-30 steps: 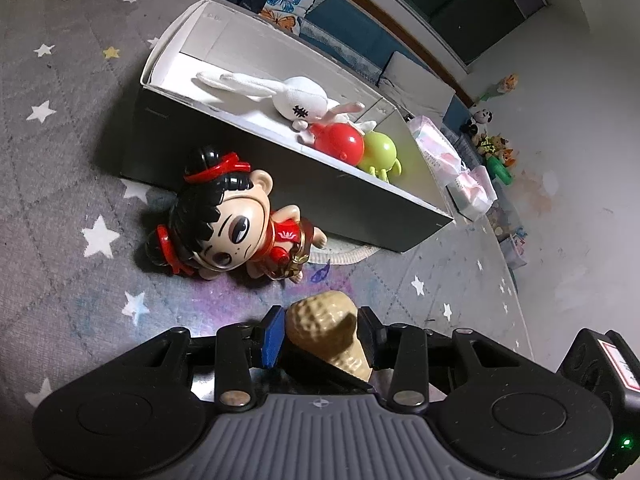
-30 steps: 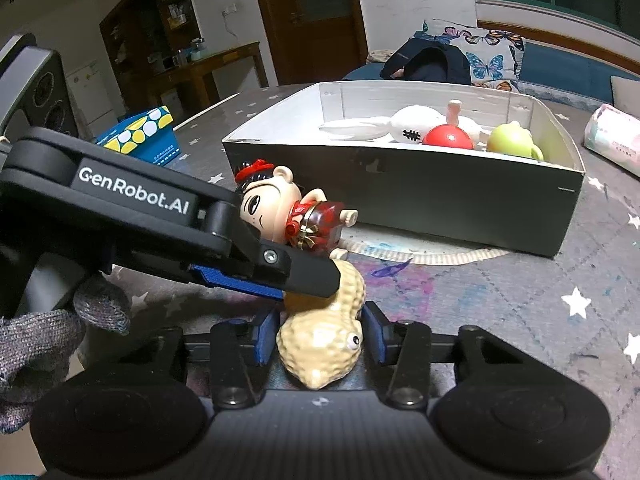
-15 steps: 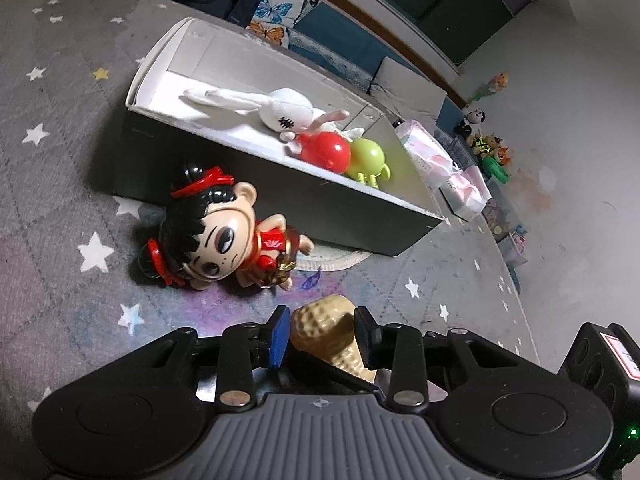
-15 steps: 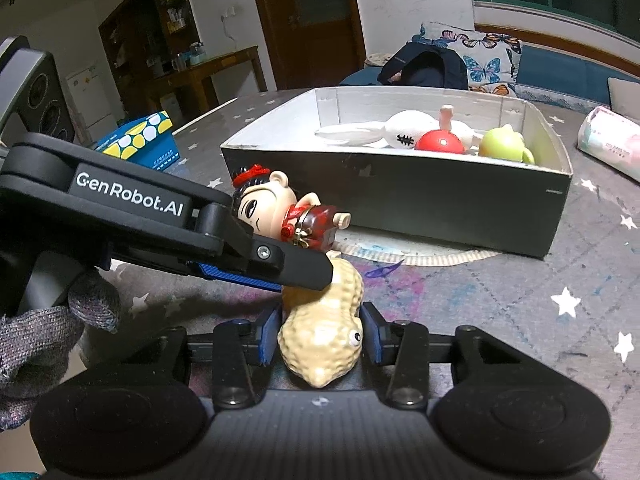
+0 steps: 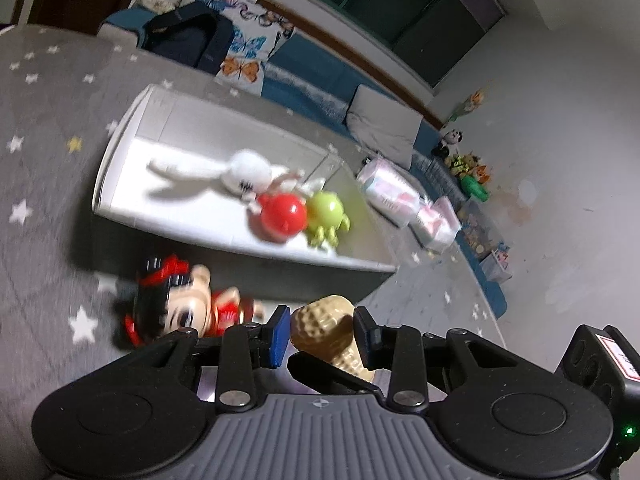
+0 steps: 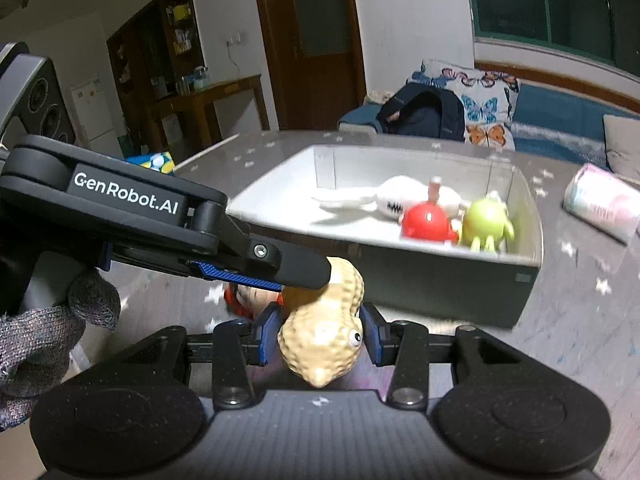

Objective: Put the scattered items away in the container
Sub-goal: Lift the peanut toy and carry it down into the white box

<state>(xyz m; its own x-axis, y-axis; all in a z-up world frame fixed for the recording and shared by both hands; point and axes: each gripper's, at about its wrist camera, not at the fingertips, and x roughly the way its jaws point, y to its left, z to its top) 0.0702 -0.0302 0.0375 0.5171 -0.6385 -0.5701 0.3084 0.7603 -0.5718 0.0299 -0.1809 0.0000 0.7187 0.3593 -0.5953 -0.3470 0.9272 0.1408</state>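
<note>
Three toys already lie in the box point(image 5: 120, 148): white plush rabbit point(image 5: 244, 168), red ball toy point(image 5: 282, 216), green monster point(image 5: 326, 214). We count two still out: the doll point(image 5: 180, 312) on the star blanket point(image 5: 44, 184) just outside the box's near wall, and the peanut toy point(image 6: 324, 328), in our grippers above the blanket, short of the box. Right gripper point(image 6: 320, 334) clamps the peanut's fat end between both pads, angled down toward the box. Left gripper point(image 5: 322, 334) comes in from the side, jaws closing around the peanut's other end, one pad touching; we cannot tell about the other. A gloved hand point(image 6: 44, 328) holds that left gripper.
</note>
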